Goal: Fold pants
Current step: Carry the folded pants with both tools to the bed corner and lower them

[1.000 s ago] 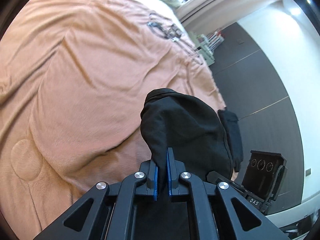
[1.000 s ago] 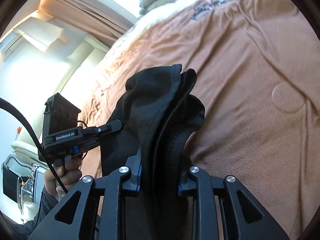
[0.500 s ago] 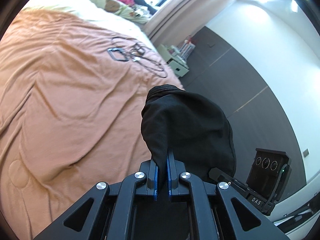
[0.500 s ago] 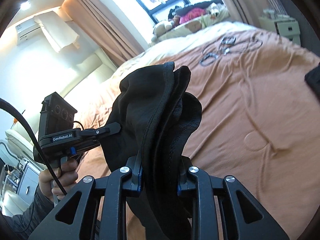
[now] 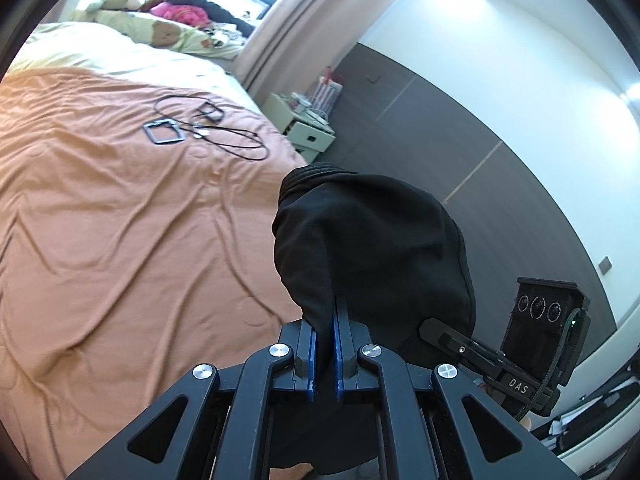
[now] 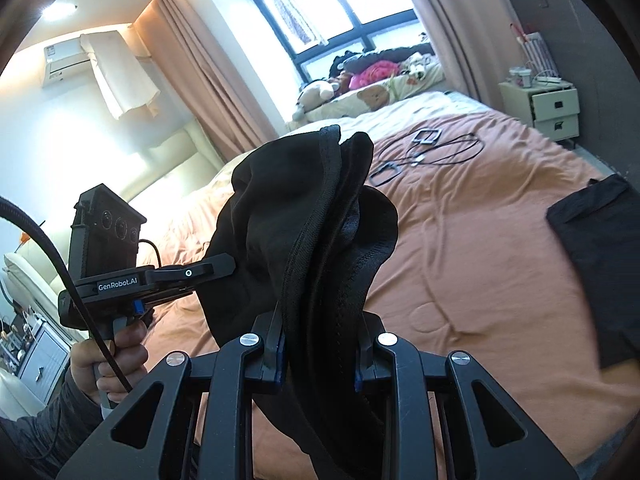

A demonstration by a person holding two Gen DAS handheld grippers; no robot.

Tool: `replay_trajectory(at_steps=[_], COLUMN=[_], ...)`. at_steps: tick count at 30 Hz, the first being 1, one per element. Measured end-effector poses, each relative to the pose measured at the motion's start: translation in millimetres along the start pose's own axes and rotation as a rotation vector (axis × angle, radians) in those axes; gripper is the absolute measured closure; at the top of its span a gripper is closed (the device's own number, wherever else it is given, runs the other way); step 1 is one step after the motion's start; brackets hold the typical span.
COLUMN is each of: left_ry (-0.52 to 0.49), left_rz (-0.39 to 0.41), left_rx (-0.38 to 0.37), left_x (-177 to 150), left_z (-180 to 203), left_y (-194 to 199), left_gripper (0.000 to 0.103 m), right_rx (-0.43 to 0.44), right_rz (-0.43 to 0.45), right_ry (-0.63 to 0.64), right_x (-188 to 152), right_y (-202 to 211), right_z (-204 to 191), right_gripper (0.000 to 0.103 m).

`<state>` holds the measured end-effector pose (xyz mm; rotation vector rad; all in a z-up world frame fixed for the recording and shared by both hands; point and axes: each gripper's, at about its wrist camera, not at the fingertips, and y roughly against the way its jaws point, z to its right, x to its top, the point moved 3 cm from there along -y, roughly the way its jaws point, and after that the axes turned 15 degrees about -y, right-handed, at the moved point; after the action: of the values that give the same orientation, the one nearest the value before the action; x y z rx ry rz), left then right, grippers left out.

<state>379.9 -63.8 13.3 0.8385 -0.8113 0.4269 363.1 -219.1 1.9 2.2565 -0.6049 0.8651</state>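
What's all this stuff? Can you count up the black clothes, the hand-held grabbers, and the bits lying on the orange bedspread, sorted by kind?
Black garments: 2 (the black pants held up in both grippers; a folded black garment lying on the bed)
Hand-held grippers: 2 (left gripper; right gripper)
Black cables on the orange bedspread: 1 tangle (cables)
Small square frames among the cables: 2 (frame)
Total: 7

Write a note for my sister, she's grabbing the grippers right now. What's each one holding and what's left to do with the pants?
Left gripper: shut on a thin bit of the black pants.
Right gripper: shut on a thick bunch of the same pants, seams showing.
Pants are lifted above the orange bedspread, bunched between both grippers.
Another black garment lies flat on the bed's right side; cables lie further up.
Done: pants picked up. No fold visible.
Left: probably spread them flat on the bedspread, then fold.
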Motion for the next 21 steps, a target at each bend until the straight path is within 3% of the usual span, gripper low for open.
replay_trajectory(at_steps=[21], left_ry=[-0.146], left_rz=[-0.009], left_rx=[-0.108], left_x=[20.6], left_z=[147.4], left_y=[-65.3], left_gripper=[0.096], right_rx=[-0.052], right_rz=[0.107], right_ry=[0.054], right_x=[2.0], right_y=[142.4], right_z=[43.4], right_gripper=[0.082])
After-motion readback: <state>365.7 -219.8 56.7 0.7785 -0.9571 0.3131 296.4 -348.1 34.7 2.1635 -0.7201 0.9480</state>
